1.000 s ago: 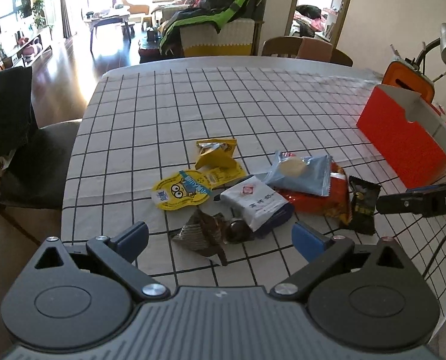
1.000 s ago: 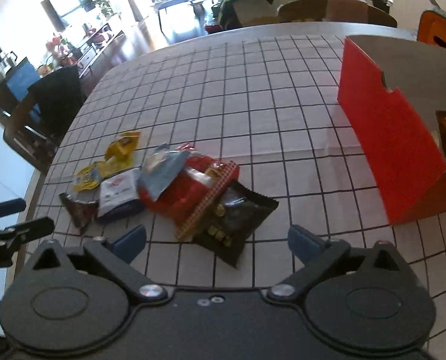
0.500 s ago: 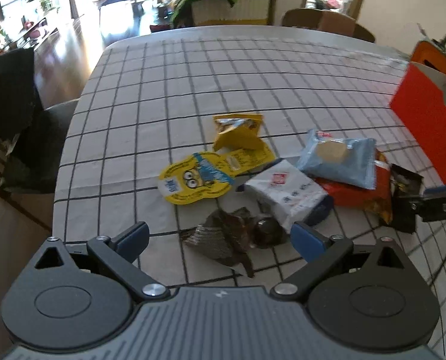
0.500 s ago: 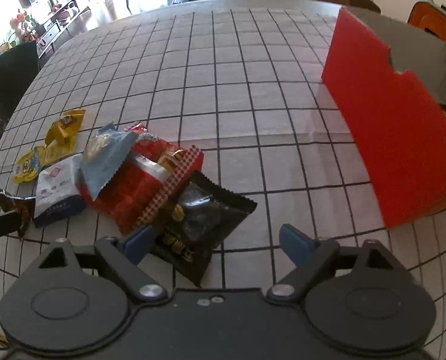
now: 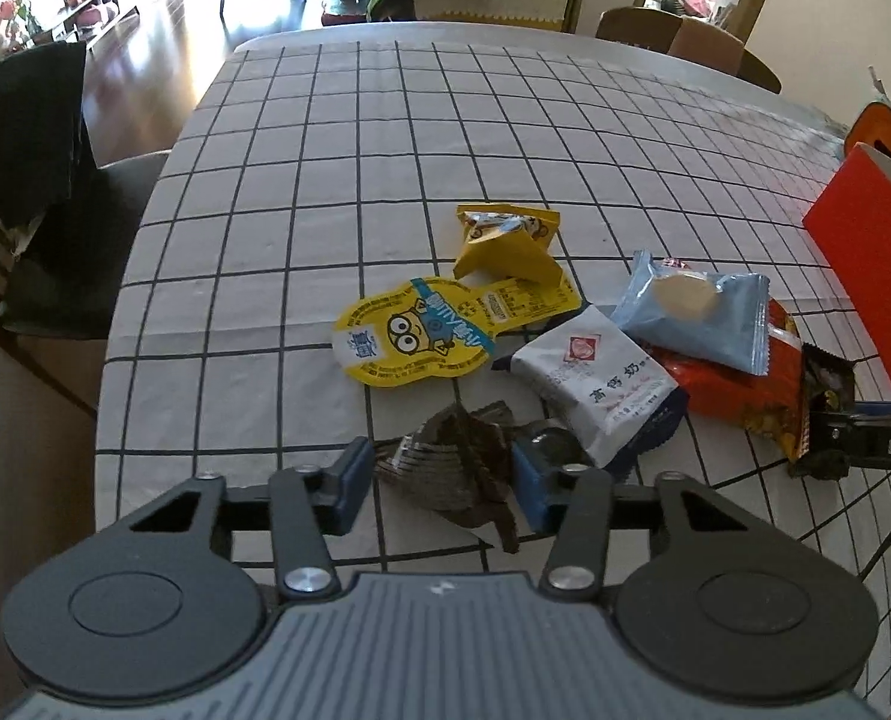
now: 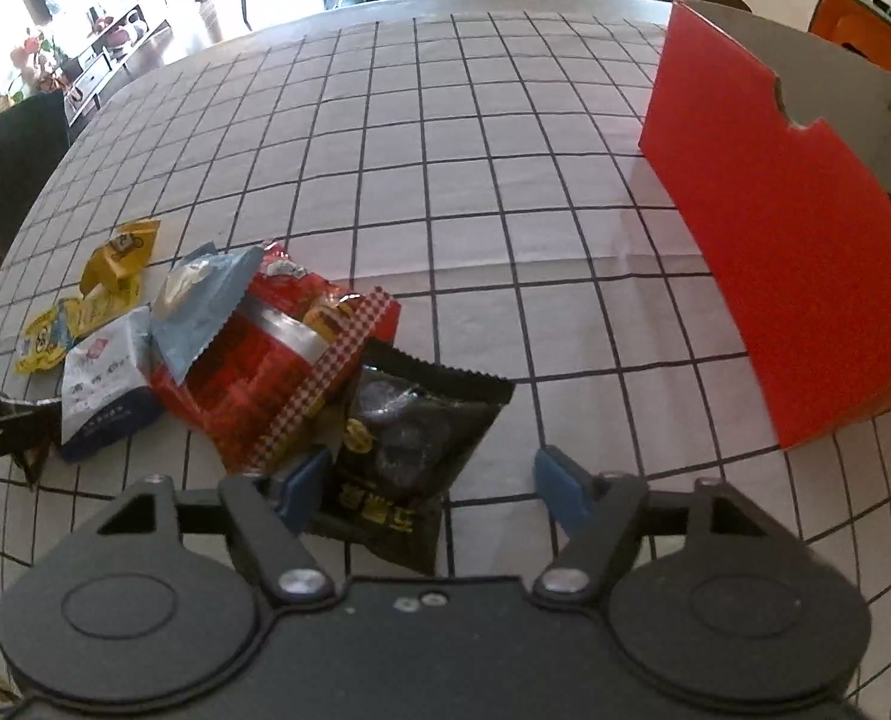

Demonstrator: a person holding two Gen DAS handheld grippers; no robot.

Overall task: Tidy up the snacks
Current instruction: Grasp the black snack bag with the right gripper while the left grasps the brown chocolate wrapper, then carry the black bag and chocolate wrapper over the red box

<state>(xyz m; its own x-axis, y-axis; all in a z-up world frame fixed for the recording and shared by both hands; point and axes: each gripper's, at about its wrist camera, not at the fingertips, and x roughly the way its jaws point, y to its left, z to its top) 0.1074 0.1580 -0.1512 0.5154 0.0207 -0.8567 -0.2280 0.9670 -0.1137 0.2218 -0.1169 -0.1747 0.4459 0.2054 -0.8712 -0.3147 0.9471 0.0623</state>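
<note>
Left gripper (image 5: 439, 480): closing around crumpled dark-brown foil wrapper (image 5: 454, 465), at twelve o'clock, not yet pinched.
Right gripper (image 6: 430, 477): closing; glossy black snack packet (image 6: 412, 441) between its jaws, long axis eleven-to-five, ungripped.

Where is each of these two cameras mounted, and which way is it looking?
Left wrist: on the left gripper, looking down its closing blue fingers at a dark crumpled wrapper between them; the right gripper pokes in.
Right wrist: on the right gripper, jaws closing around a black snack packet, red box beyond.
Shared: the checked tablecloth, red packet, white packet.
</note>
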